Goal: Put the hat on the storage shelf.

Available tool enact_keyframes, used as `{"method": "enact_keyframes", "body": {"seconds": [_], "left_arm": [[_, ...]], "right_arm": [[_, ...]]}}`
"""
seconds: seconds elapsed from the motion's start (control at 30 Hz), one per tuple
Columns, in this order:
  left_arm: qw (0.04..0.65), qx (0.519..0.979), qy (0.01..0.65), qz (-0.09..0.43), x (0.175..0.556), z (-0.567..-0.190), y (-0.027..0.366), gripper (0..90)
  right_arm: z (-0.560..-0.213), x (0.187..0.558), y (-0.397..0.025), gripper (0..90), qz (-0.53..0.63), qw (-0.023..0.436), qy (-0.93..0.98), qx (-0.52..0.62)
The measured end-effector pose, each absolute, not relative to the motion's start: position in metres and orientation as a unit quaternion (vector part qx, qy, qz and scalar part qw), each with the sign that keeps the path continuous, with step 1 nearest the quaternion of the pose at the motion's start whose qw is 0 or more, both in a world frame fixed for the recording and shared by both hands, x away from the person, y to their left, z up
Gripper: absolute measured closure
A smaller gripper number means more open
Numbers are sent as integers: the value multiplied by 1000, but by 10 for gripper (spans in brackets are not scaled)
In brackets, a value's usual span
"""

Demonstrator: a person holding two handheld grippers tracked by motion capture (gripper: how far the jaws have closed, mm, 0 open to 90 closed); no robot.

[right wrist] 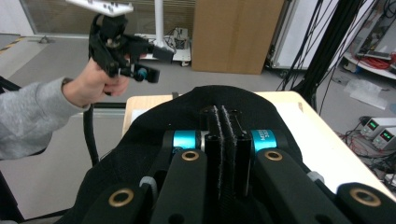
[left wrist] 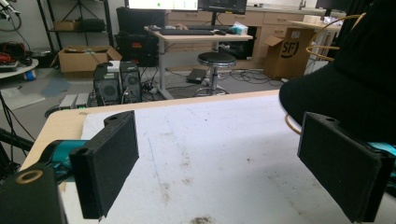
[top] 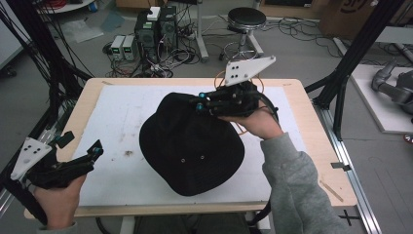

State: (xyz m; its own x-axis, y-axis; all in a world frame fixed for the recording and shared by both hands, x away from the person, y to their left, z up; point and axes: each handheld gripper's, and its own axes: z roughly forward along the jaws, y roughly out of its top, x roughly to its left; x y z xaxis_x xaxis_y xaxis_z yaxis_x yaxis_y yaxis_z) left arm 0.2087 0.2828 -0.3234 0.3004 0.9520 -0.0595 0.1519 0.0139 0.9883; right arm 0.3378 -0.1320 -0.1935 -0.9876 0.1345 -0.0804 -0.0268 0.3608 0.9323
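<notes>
One black bucket hat (top: 191,146) lies crown-up in the middle of the white mat (top: 122,131) that covers most of the desk (top: 78,105), its brim spreading toward the near edge. The right hand-held gripper (top: 198,103) sits at the hat's far right side with its jaws pressed together on a fold of the black fabric; in the right gripper view the two pads meet on the cloth (right wrist: 224,140) with no gap between them. The left hand-held gripper (top: 97,148) is held above the desk's near-left corner, well apart from the hat, jaws spread wide with nothing between them; the left gripper view shows bare, stained mat (left wrist: 210,154) between its pads and the hat's edge (left wrist: 327,93) off to the right. Open mat remains to the hat's left and behind it. A strip of bare wood frames the mat on every side.
</notes>
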Motion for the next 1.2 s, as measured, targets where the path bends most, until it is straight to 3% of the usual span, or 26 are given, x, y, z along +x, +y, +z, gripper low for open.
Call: {"method": "enact_keyframes", "body": {"seconds": [0.53, 1.2], "left_arm": [[544, 588, 474, 365, 216, -327, 292, 127], [528, 596, 477, 373, 212, -328, 288, 127]], "right_arm": [[-119, 368, -149, 887, 566, 90, 819, 32], [-95, 440, -209, 887, 596, 162, 781, 92]]}}
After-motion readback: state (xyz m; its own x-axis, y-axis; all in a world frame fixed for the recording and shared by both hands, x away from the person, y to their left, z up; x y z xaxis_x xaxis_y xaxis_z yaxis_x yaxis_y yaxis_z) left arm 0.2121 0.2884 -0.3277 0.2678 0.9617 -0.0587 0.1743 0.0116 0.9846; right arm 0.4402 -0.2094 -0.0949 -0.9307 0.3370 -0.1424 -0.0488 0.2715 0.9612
